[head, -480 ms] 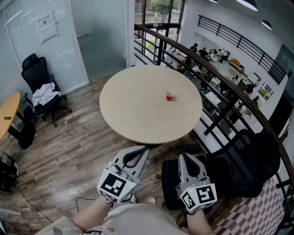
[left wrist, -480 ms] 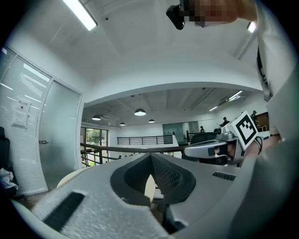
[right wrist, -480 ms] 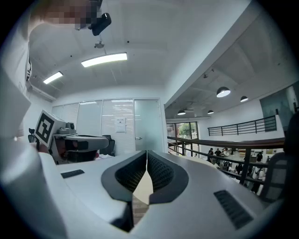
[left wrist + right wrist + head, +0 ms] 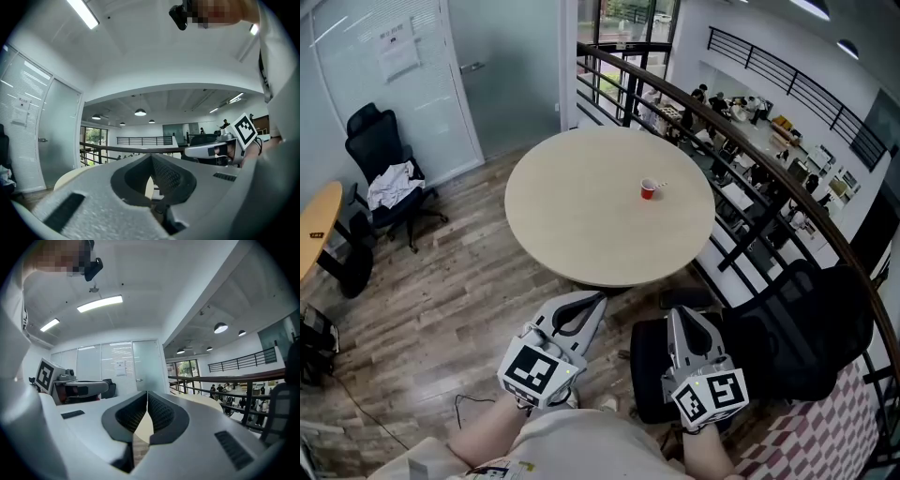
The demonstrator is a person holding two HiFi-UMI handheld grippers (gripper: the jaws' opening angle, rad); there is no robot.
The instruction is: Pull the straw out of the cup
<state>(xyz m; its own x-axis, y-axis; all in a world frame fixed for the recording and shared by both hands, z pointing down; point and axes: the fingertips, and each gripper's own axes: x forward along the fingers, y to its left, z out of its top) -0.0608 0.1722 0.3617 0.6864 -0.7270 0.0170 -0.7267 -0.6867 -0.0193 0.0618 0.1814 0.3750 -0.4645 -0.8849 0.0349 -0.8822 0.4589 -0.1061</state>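
Observation:
A small red cup point(image 4: 648, 190) with a white straw point(image 4: 658, 184) leaning out to the right stands on the round beige table point(image 4: 581, 225), right of its middle. Both grippers are held low near the person's body, well short of the table and far from the cup. My left gripper point(image 4: 598, 301) is shut with nothing in it, its tips meeting point(image 4: 151, 155). My right gripper point(image 4: 679, 313) is also shut and empty, its jaws touching at the tips point(image 4: 147, 393). The cup is not visible in either gripper view.
A dark office chair point(image 4: 787, 337) stands right of my right gripper, below the table's edge. A curved railing point(image 4: 750, 159) runs behind the table at the right. Another black chair with cloth on it point(image 4: 384, 183) and a wooden desk edge point(image 4: 314, 230) stand at the left.
The head view has shifted slightly; both grippers sit a little lower in the picture. The cup and straw have not moved.

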